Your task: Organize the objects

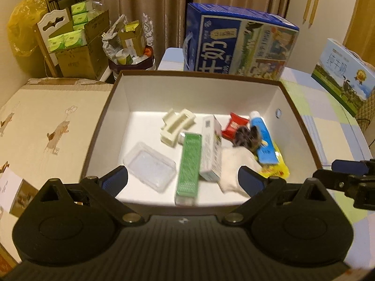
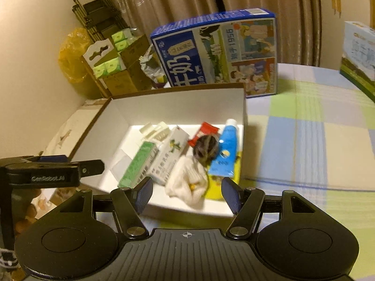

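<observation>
Open box (image 1: pixel 297 117), brown outside and white inside, sitting on a checked tablecloth (image 2: pixel 304 140); both grippers hovering at its near edge, neither one holding anything.

Left gripper (image 1: pixel 182 178): jaws standing wide apart, blue pads framing the near half of the box interior; nothing lying between them but box contents below.

Right gripper (image 2: pixel 186 193): jaws likewise spread, sitting over the near right corner of the box; also showing at the right edge of the left wrist view, side-on.

Contents, left to right: clear plastic tray (image 1: pixel 150 166) lying flat at near left; cream hair claw (image 1: pixel 177 126) resting further back; green carton (image 1: pixel 188 168) and white carton (image 1: pixel 211 147) lying side by side, touching; white cloth (image 1: pixel 234 166) crumpled at near right; dark patterned bundle (image 1: pixel 246 137) sitting on top of the cloth's far end; red packet (image 1: pixel 235 125) just behind the bundle; blue tube (image 1: pixel 263 138) lying along the right wall, over a yellow packet (image 1: pixel 280 171).

Beyond the box: blue milk carton case (image 1: pixel 234 44) standing just behind the far wall; a paler case (image 1: pixel 344 70) standing well apart at right.
</observation>
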